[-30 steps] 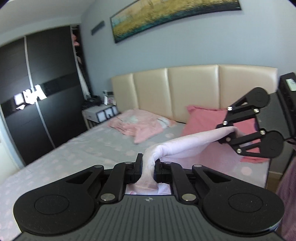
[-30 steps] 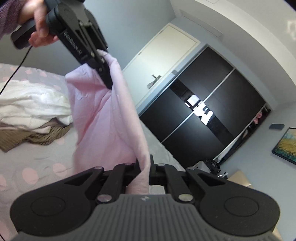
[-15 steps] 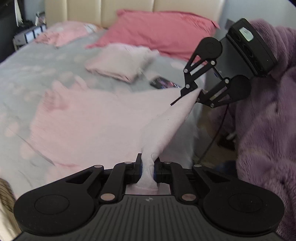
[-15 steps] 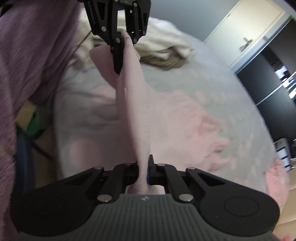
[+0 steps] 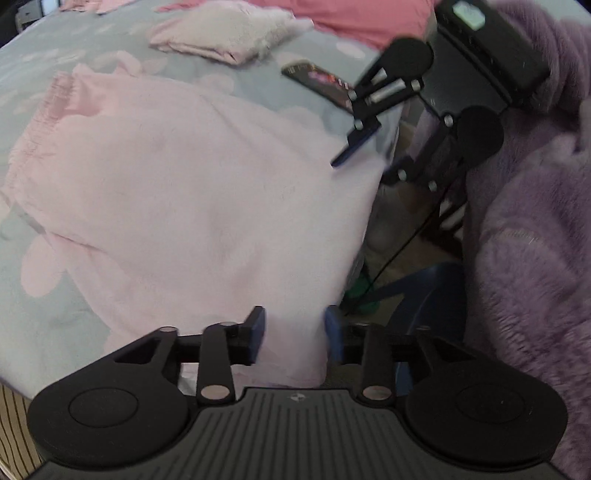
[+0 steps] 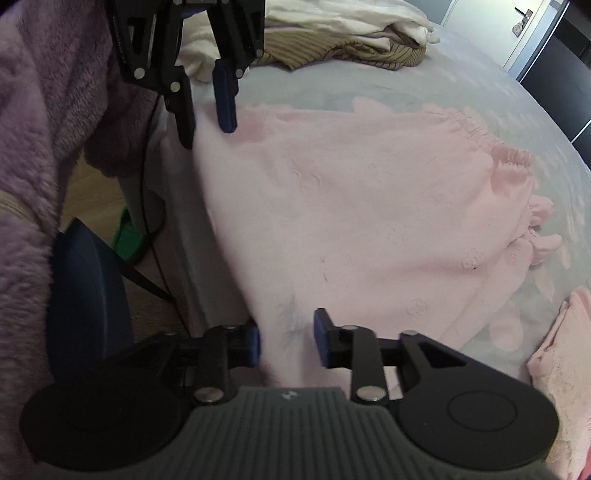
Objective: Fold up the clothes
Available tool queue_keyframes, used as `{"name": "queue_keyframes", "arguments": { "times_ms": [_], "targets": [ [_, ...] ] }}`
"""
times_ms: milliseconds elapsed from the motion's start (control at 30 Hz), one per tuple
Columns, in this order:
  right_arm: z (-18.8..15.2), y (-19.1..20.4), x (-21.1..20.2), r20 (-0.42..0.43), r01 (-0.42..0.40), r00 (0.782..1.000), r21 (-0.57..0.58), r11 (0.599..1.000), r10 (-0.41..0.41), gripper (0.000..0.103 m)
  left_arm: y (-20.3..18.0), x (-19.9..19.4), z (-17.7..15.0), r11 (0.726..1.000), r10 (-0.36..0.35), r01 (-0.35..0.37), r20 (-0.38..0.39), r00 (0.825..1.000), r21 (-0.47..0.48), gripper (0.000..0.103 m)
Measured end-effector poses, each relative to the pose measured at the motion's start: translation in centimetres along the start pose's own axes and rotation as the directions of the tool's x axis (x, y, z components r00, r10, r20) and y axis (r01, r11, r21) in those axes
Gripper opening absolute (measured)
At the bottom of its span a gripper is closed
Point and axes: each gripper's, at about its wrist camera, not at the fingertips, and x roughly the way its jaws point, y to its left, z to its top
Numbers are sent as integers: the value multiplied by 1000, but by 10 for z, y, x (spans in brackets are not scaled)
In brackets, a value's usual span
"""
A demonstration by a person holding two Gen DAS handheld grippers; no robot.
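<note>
A pale pink garment (image 5: 192, 192) lies spread flat on the grey spotted bed sheet (image 5: 44, 306), its near hem at the bed's edge. In the left wrist view my left gripper (image 5: 293, 332) hangs over that hem with its jaws opening; the cloth lies between the blue pads without being pinched. The right gripper (image 5: 364, 162) shows at upper right, jaws apart over the other hem corner. In the right wrist view the garment (image 6: 369, 206) fills the middle. My right gripper (image 6: 286, 338) is opening with cloth loose between its pads. The left gripper (image 6: 205, 125) stands apart at upper left.
A folded pale garment (image 5: 221, 33), a phone (image 5: 317, 79) and a red pillow (image 5: 351, 18) lie further up the bed. A white and brown clothes pile (image 6: 351, 33) sits at the other end. A purple fleece sleeve (image 5: 535, 258) and a blue seat (image 6: 85, 288) flank the bed edge.
Both grippers came down from head height to the bed edge, carrying the pink garment, which now lies flat. Both pairs of jaws went from pinching the hem to standing apart.
</note>
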Motion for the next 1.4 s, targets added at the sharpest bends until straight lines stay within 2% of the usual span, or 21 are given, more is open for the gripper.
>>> {"name": "queue_keyframes", "arguments": {
  "times_ms": [33,100,200,367,500,600,700,800,867,933,1100,1200,1267,1400],
  "targets": [
    [1,-5,-4,9,-11,1000,20,1000,11,37,7,-9,1,999,-5,6,39,999,-34,51],
    [2,-15,-13,33,-22,999,70,997,20,40,22,-26,5,994,-4,16,110,994,-104,51],
    [2,-35,-20,61,-23,998,154,988,14,42,49,-37,15,979,54,-14,191,980,-205,51],
    [4,-71,-27,95,-73,994,257,964,50,44,89,-39,30,941,171,-91,228,958,-325,53],
    [10,-102,-23,114,13,992,296,955,-49,48,117,-34,33,890,284,-182,197,938,-418,54],
    [17,-134,-7,136,85,980,379,922,-146,48,148,-24,37,846,341,-205,205,918,-492,54],
    [27,-162,12,151,130,965,437,890,-215,48,175,-19,41,816,384,-212,231,894,-538,54],
    [41,-191,31,166,137,956,477,868,-242,51,202,-7,48,797,383,-194,231,894,-572,54],
    [49,-207,41,173,136,952,497,857,-252,58,218,1,50,787,383,-193,219,897,-586,54],
    [57,-225,53,181,122,951,528,841,-252,59,230,8,51,776,389,-191,219,895,-601,54],
    [72,-270,81,227,55,944,609,791,-240,59,259,25,52,756,331,-80,273,903,-649,54],
    [76,-289,99,252,-7,947,631,776,-197,64,267,31,53,756,306,-54,279,910,-652,54],
    [76,-298,114,251,-25,951,640,768,-178,71,270,34,52,759,295,-44,283,913,-650,53],
    [77,-310,130,306,-94,940,660,746,-152,71,273,36,51,758,287,-29,293,912,-651,51]
  ]
}}
